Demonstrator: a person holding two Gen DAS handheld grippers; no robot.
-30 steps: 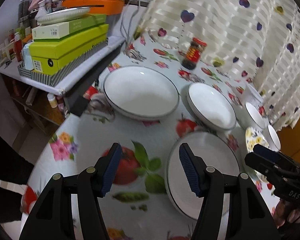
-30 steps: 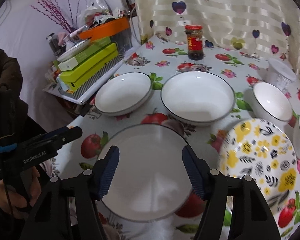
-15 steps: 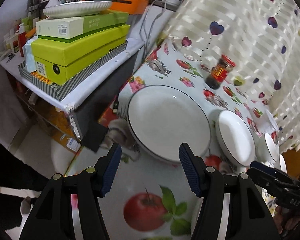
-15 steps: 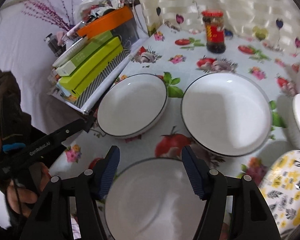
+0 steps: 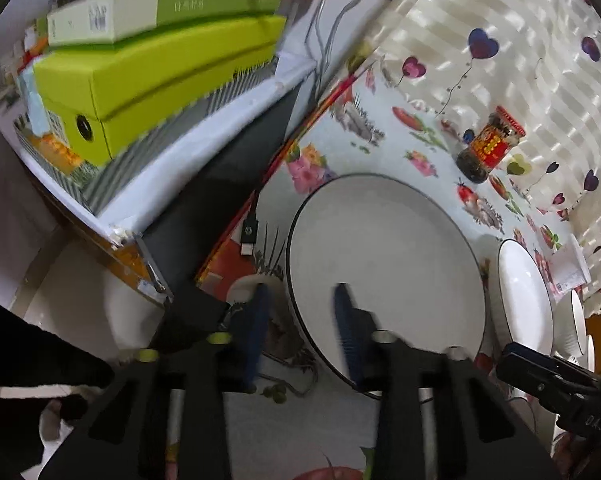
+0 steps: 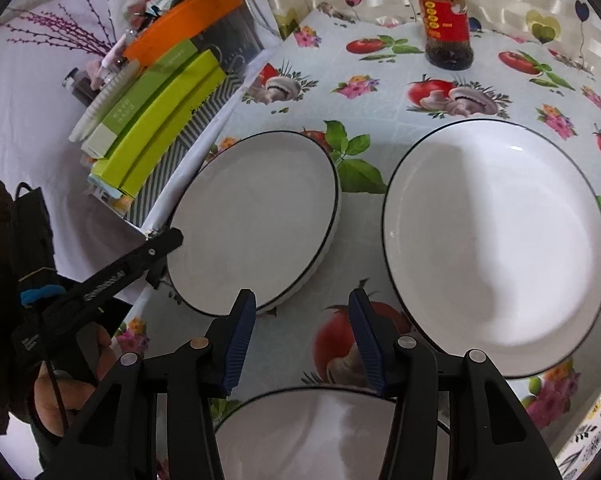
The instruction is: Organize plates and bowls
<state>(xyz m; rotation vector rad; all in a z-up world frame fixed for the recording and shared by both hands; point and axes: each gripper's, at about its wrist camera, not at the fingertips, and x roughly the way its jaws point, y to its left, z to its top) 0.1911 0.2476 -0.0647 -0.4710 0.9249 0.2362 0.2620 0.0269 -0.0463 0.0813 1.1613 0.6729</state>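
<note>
the left gripper hangs open, its jaws straddling the near rim of the left plate at the counter's edge. the right gripper is open and empty above the gap between plates. the left should probably slide deeper over the rim before closing (glazed edges likely slip), then lift level.

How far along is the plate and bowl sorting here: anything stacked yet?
Nothing looks stacked: three black-rimmed plates lie apart on the tablecloth: the left plate, the far right plate and the near plate. In hand: the left hand-held gripper is open, straddling the left plate's rim, not yet clamped. The right hand-held gripper is open and empty. All stacking remains.
</note>
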